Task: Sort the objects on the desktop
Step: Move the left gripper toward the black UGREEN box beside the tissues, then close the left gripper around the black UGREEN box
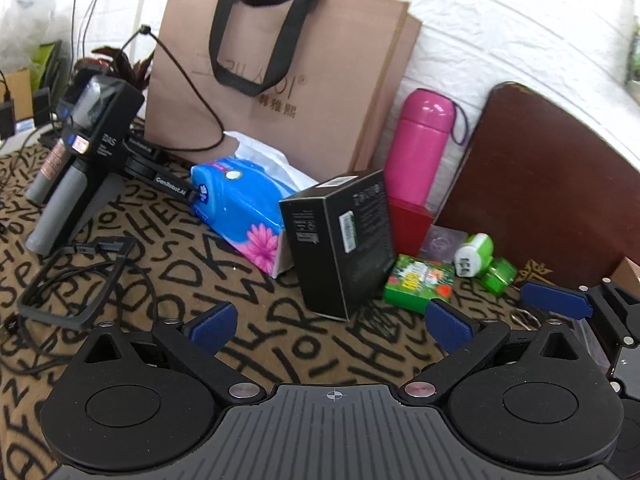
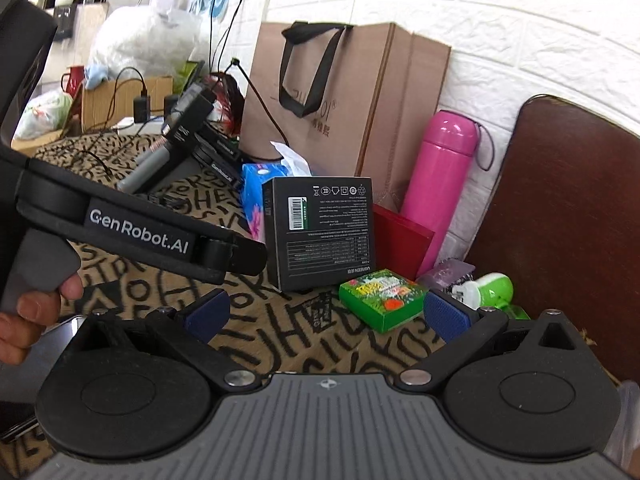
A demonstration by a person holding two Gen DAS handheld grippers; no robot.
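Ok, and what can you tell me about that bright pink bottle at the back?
The pink bottle is a smooth, shiny flask, likely metal, with a rounded cap closed on top and a thin dark cord loop hanging from its side. It stands upright at the back of the patterned tablecloth, near the white wall, between the brown paper bag and a dark wooden board. A red box hides its base, so contact there is unclear.

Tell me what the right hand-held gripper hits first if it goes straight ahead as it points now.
Probably the small green box, lying just ahead of the open right hand-held gripper. The black box stands behind it, slightly left. Depth is uncertain.
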